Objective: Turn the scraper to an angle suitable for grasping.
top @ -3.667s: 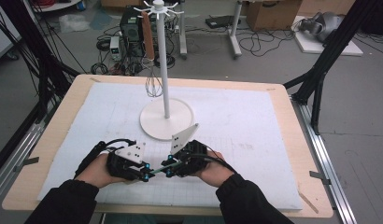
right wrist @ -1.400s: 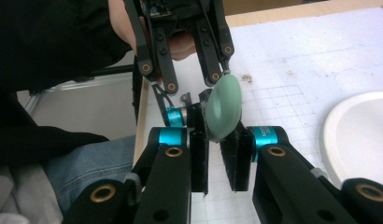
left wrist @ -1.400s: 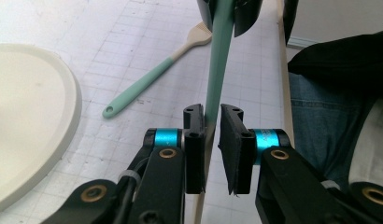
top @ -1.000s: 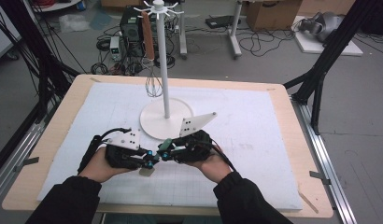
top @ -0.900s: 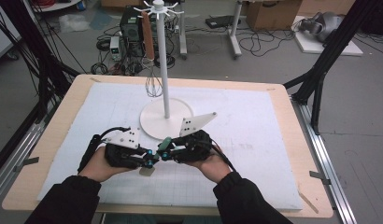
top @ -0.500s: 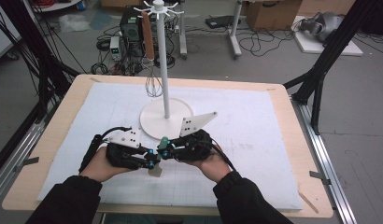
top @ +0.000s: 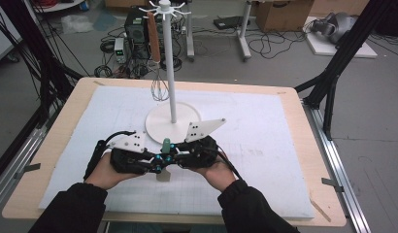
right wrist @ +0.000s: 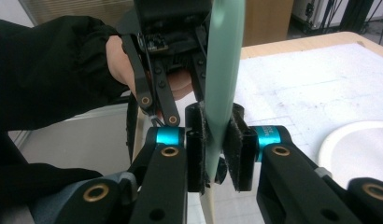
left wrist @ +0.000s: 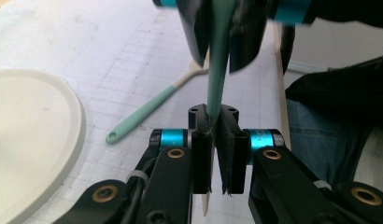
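I see both grippers meeting tip to tip in the lower middle of the high view, low over the white mat (top: 265, 126). My left gripper (top: 156, 162) sits left of centre, hand wrapped round it, grey plate on top. My right gripper (top: 180, 154) comes in from the right, its plate tilted up toward the stand base (top: 173, 124).

Between them is a mint green utensil handle (top: 166, 144), its end poking up just above the jaw tips in the high view. In the left gripper view my own jaws rise from the bottom centre, nearly closed, pads pressing on the green handle (left wrist: 216, 88), which runs straight up into the other gripper's jaws at the top of the frame. A pale cream part of the same utensil hangs below the jaws. The left jaws have just been closing a little further on it.

In the right gripper view the jaws at lower centre clamp the wide green handle (right wrist: 223, 70), pads touching both sides; they have just been opening slightly, handle between them and gripped.

A second green-handled utensil (left wrist: 152, 105) lies flat on the mat, centre left of the left gripper view, near the round base edge.

Whisk (top: 159, 87) and brown tool (top: 153, 31) hang from the stand at upper centre of the high view
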